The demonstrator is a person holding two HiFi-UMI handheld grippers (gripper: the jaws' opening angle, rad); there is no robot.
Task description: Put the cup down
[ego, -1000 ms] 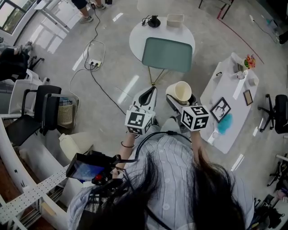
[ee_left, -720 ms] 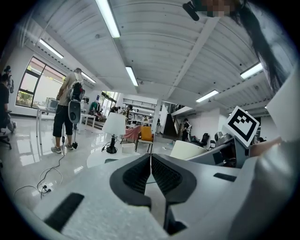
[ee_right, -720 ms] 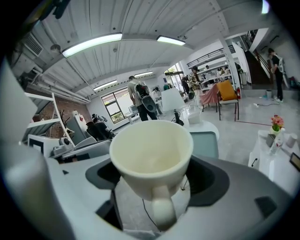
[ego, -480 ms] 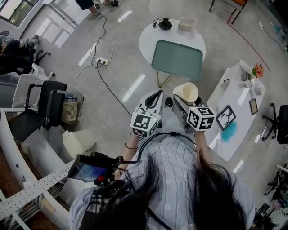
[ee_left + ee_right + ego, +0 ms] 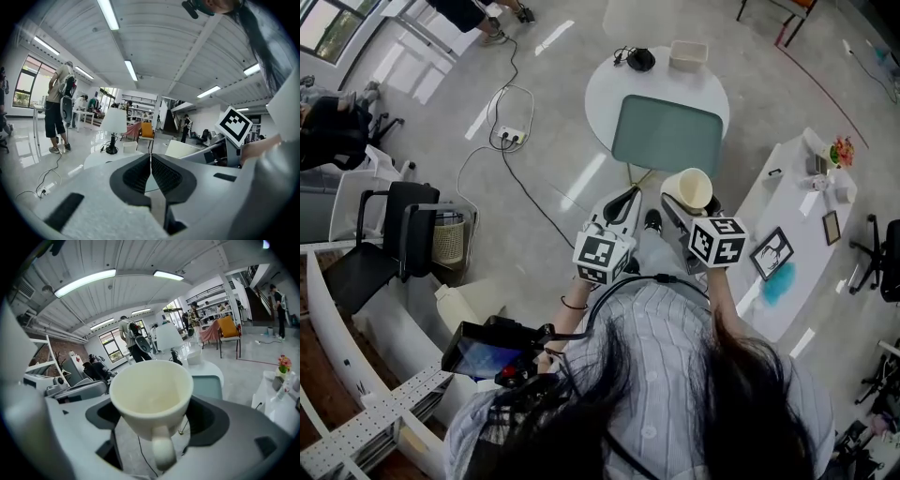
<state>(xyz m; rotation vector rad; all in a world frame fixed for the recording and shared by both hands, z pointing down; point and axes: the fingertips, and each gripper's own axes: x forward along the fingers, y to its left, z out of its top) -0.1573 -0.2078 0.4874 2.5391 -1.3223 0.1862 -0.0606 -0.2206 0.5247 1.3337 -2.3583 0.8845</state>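
A cream cup point(image 5: 152, 397) with a handle facing the camera sits between the jaws of my right gripper point(image 5: 154, 416), which is shut on it. The cup is empty. In the head view the same cup point(image 5: 687, 189) is held in the air at the tip of the right gripper point(image 5: 694, 199), above the floor near a round white table point(image 5: 656, 89). My left gripper point(image 5: 623, 202) is beside it to the left, its jaws pressed together with nothing between them point(image 5: 150, 171).
A teal chair point(image 5: 667, 134) stands against the round table, which bears a lamp base point(image 5: 639, 58) and a small white box point(image 5: 688, 52). A long white table point(image 5: 797, 234) with small items is at the right. A cable and power strip point(image 5: 510, 136) lie on the floor at left.
The head view has shifted a little; the round table and chair now sit slightly further from the grippers. Both grippers hold the same pose, cup still gripped.
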